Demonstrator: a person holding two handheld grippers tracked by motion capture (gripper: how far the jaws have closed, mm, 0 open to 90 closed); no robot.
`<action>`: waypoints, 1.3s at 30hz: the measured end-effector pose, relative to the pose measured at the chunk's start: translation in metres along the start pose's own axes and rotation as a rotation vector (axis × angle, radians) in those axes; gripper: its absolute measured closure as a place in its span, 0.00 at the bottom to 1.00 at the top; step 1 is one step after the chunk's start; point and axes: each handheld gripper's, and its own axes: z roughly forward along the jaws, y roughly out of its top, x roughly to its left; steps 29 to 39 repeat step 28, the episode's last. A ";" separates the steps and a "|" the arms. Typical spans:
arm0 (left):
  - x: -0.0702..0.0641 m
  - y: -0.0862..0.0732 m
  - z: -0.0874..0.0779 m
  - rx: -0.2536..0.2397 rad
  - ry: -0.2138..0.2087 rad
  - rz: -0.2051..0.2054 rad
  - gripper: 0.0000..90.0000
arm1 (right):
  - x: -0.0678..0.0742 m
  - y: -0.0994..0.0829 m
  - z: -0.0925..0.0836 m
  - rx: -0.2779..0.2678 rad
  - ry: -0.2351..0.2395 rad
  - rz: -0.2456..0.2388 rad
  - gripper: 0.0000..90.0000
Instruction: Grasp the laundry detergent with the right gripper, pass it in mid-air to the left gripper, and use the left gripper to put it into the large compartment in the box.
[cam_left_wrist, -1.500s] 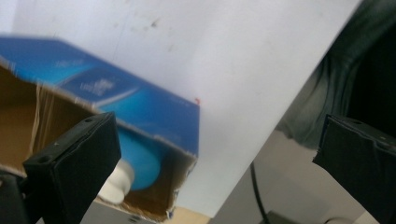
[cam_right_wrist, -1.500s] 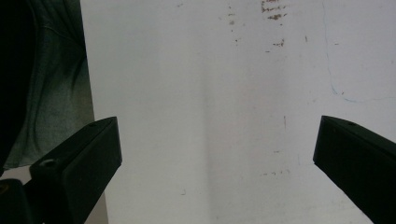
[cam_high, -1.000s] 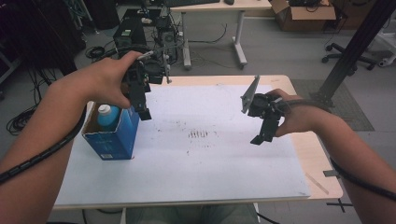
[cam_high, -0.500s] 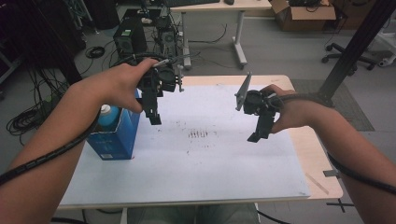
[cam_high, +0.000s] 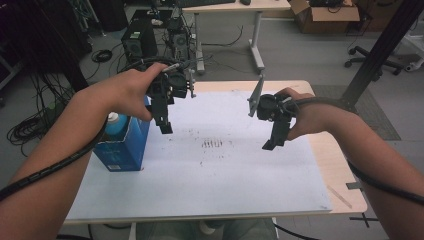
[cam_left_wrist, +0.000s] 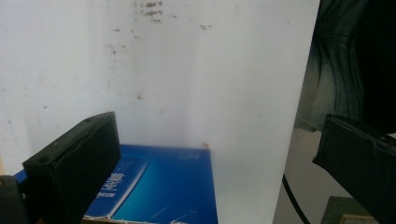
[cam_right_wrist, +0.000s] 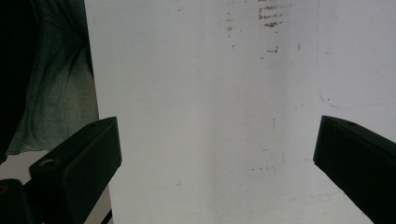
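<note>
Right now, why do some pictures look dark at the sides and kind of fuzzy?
In the high view, the corners darken and the edges bend from the wide lens. In the left gripper view, the white tabletop glares pale, while the blue box and close black jaws look soft. In the right gripper view, the tabletop's brown marks are blurry.

we see: left hand-held gripper (cam_high: 163, 105) black, blocky jaws | right hand-held gripper (cam_high: 274, 120) black, grey plate | black cables trailing, forearms bare
</note>
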 end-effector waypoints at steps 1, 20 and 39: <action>0.001 0.000 0.000 0.003 -0.003 0.001 0.00 | 0.000 0.000 0.000 0.003 0.001 0.001 0.01; 0.006 0.000 0.006 0.004 -0.035 0.004 0.00 | -0.006 0.000 0.002 0.008 0.002 -0.001 0.01; 0.010 0.000 0.008 -0.032 -0.033 -0.002 0.00 | -0.002 0.004 -0.002 -0.015 -0.008 -0.008 0.01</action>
